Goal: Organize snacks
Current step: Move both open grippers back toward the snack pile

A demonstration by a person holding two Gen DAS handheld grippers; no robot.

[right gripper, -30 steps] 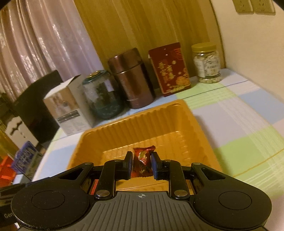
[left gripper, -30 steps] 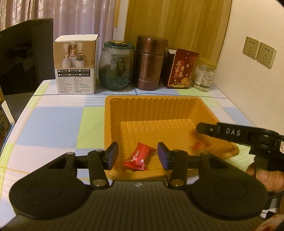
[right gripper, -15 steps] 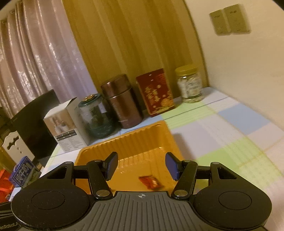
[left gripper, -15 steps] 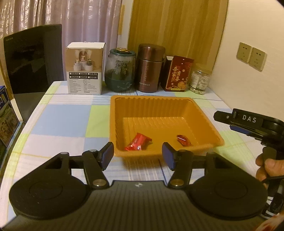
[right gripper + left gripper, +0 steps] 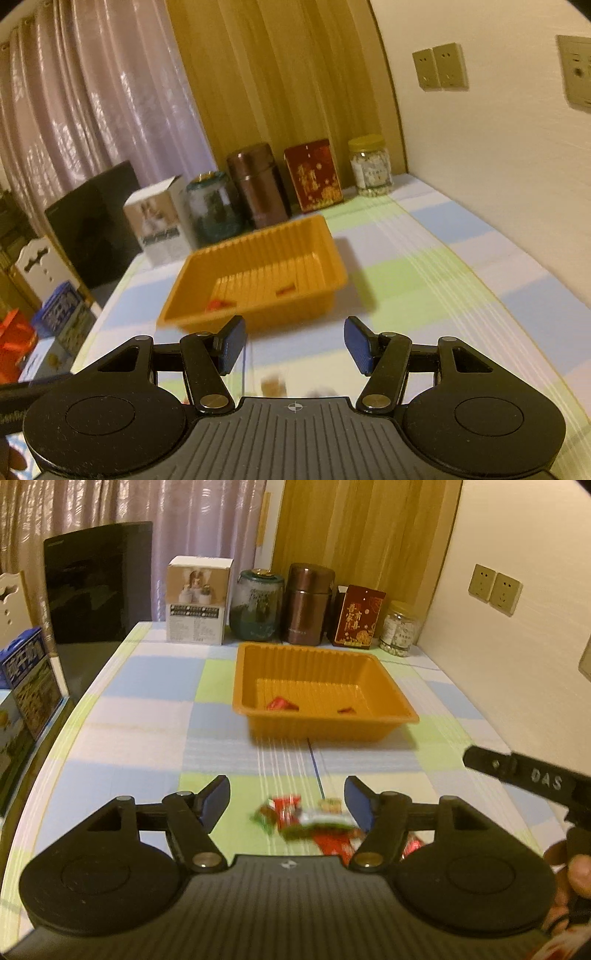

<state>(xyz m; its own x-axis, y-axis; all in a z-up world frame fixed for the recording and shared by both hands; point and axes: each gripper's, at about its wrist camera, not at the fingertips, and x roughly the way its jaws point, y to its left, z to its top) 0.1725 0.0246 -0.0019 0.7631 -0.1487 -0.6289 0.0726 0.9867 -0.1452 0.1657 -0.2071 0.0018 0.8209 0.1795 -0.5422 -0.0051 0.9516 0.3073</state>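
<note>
Both grippers hang with jaws apart and nothing between the pads, the left gripper (image 5: 287, 801) having just been widening, the right gripper (image 5: 294, 345) having parted earlier. Two red snacks (image 5: 282, 703) lie in the orange tray (image 5: 325, 722) toward the table's far edge. A heap of wrapped snacks (image 5: 314, 821) sits near the table's front edge, below the left jaws.

home | curtains (image 5: 207, 517), checked tablecloth (image 5: 147, 679) (jars (image 5: 256, 609) behind)
</note>
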